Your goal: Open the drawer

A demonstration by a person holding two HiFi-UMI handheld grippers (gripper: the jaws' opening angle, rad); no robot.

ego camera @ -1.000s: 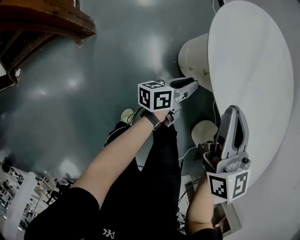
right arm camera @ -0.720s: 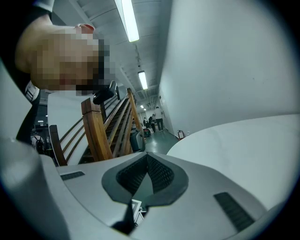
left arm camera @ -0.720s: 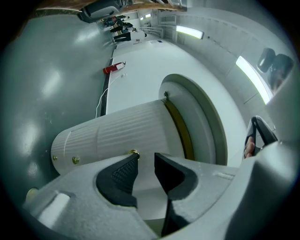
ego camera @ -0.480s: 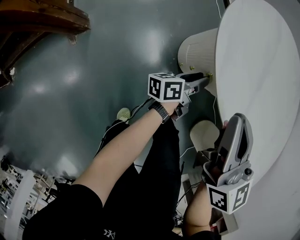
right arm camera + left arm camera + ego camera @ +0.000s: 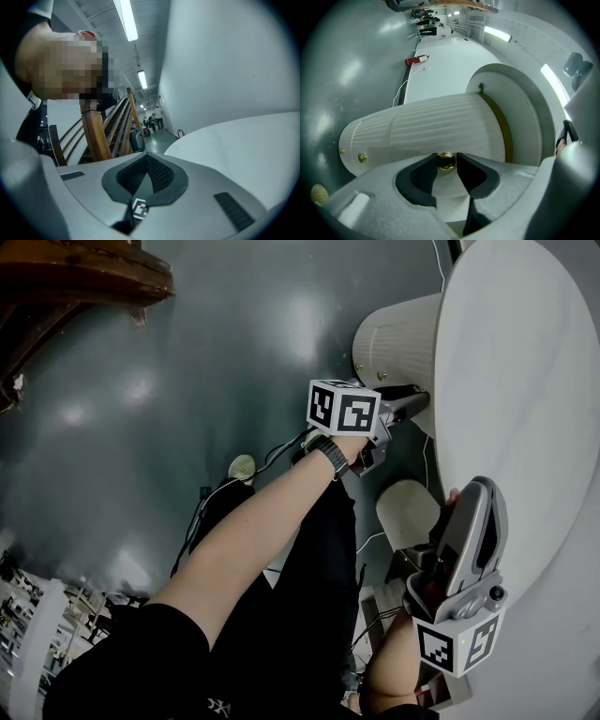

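Observation:
A white ribbed round drawer unit (image 5: 398,334) stands under the white round table top (image 5: 525,381). In the left gripper view a small brass knob (image 5: 446,161) on the ribbed front (image 5: 436,126) sits between the tips of my left gripper (image 5: 446,165). Its jaws are opening and stand just off the knob on either side. From the head view the left gripper (image 5: 417,401) points level at the unit. My right gripper (image 5: 476,507) hovers at the table's edge, shut with nothing in it; its pads (image 5: 159,174) meet at the tip.
Two more brass knobs (image 5: 361,158) show lower on the ribbed front. A wooden staircase (image 5: 75,277) rises at the upper left. A red fire extinguisher (image 5: 415,60) and cables lie on the grey floor. A pale round seat (image 5: 408,507) sits below the table.
My left gripper has travelled toward the ribbed unit and now has the knob between its tips. The right gripper has sunk slightly at the table's edge.

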